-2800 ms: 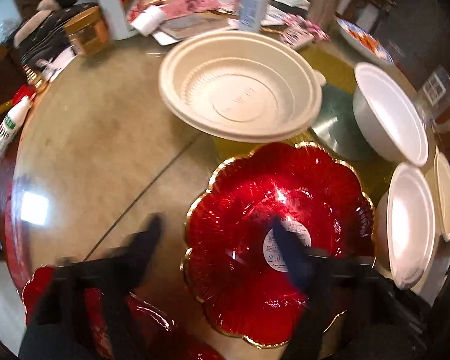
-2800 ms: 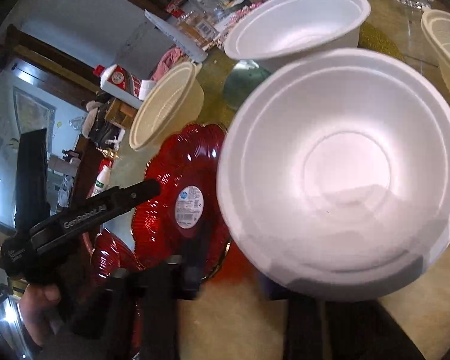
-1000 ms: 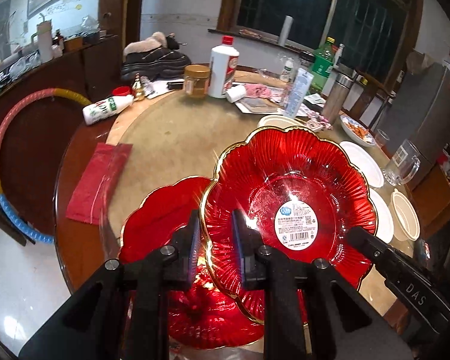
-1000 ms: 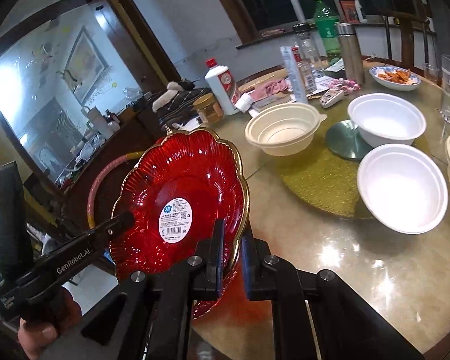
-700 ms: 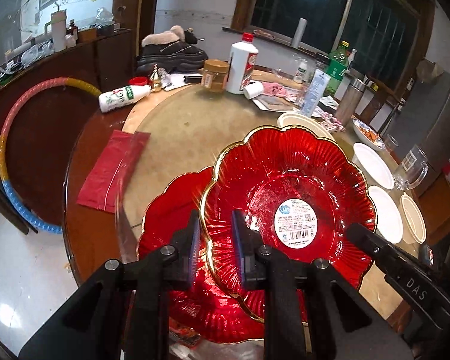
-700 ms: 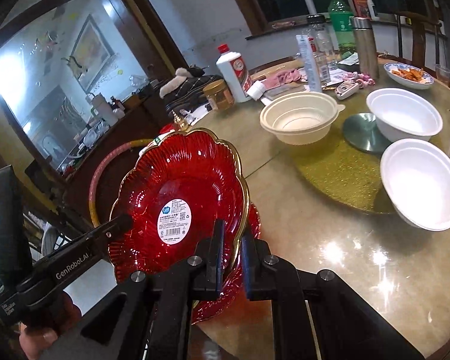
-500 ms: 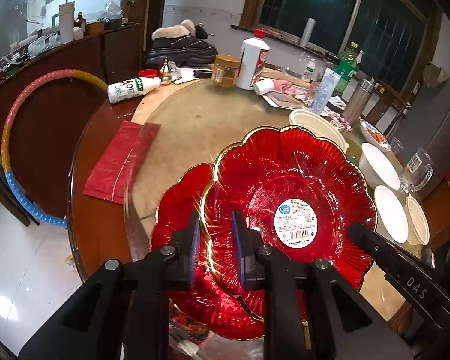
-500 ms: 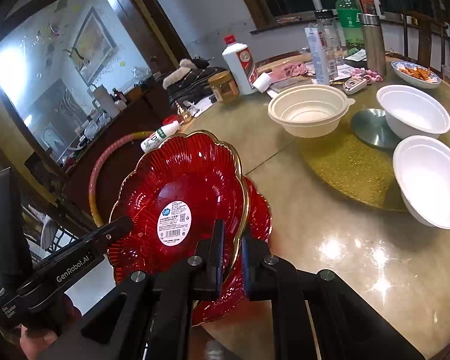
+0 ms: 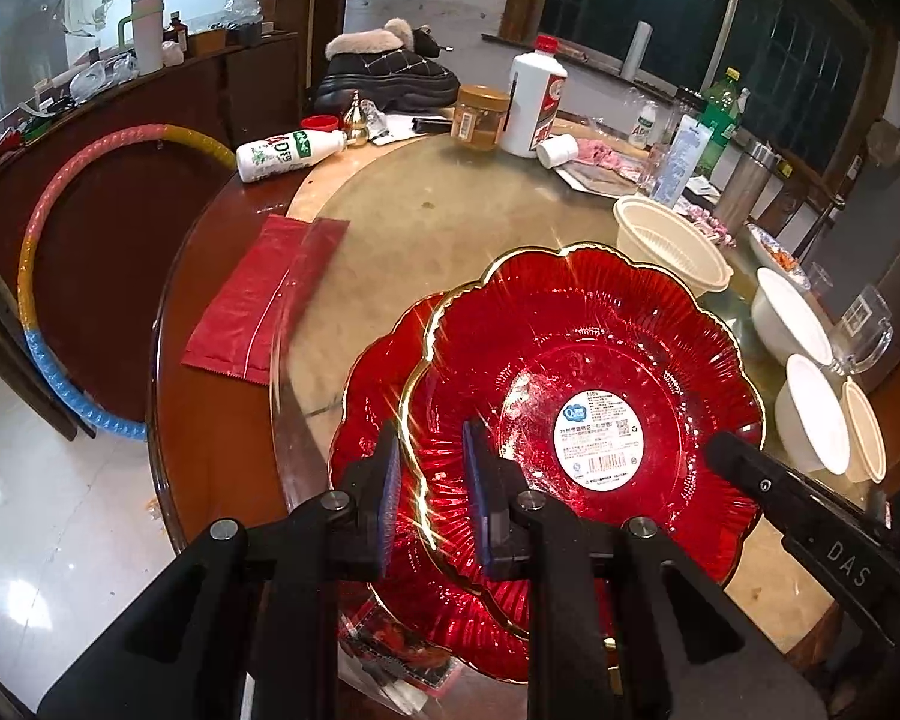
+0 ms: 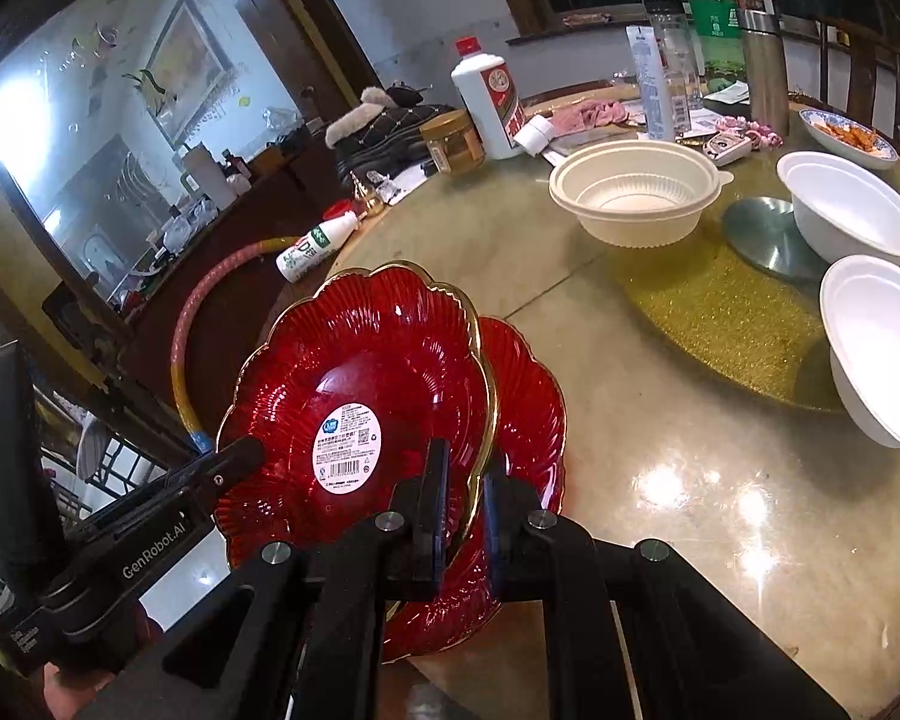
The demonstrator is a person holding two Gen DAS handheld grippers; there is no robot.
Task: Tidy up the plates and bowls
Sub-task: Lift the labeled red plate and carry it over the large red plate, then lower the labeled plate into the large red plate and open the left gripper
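The left gripper (image 9: pixel 431 483) and the right gripper (image 10: pixel 463 498) each pinch an opposite edge of the top red plate (image 9: pixel 576 396), holding it just above a second red plate (image 9: pixel 372 420) on the counter (image 10: pixel 660 420).

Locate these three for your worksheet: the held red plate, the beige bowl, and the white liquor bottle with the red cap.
held red plate (image 9: pixel 600 447): left wrist view, centre label.
beige bowl (image 10: pixel 636 204): right wrist view, inner floor.
white liquor bottle (image 9: pixel 531 114): left wrist view, body.
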